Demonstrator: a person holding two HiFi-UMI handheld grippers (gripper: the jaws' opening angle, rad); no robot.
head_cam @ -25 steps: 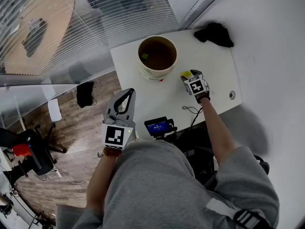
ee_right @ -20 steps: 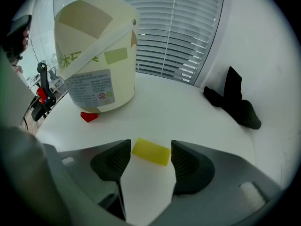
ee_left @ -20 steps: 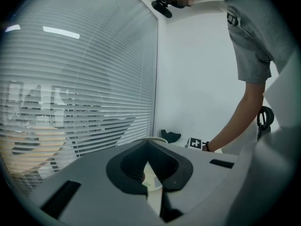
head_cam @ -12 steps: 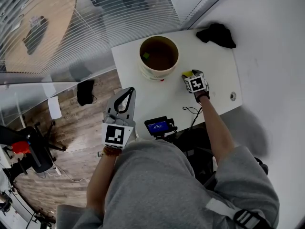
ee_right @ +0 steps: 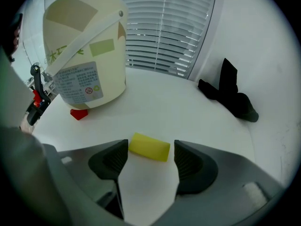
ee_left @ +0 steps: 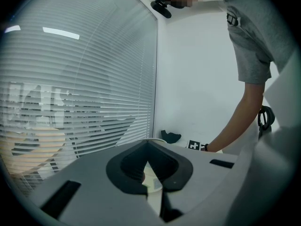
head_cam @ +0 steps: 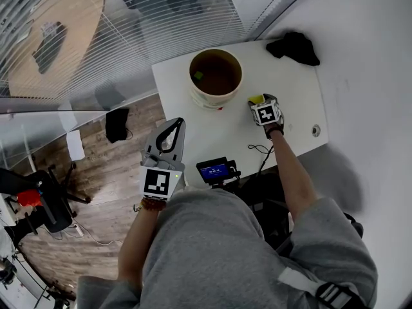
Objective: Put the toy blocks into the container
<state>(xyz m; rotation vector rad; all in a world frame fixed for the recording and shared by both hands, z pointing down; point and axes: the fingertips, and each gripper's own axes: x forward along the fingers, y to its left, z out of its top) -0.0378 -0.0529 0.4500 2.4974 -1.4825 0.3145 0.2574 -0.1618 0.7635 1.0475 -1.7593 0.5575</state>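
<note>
A cream bucket (head_cam: 215, 76) (ee_right: 84, 55) stands at the back of the white table (head_cam: 296, 102), with a green block (head_cam: 198, 75) inside it. On the table, a yellow block (ee_right: 149, 147) (head_cam: 255, 98) lies between the jaws of my right gripper (ee_right: 150, 149) (head_cam: 260, 105), which is open; the pads stand apart from the block on both sides. A small red block (ee_right: 79, 114) (head_cam: 221, 108) sits at the bucket's foot. My left gripper (head_cam: 177, 121) (ee_left: 148, 145) hangs off the table's near left side, shut and empty.
A black cloth (head_cam: 293, 47) (ee_right: 230, 95) lies at the table's far right corner by the white wall. A small device with a blue screen (head_cam: 215, 170) and a cable (head_cam: 259, 151) sit at the near edge. Blinds run behind the bucket.
</note>
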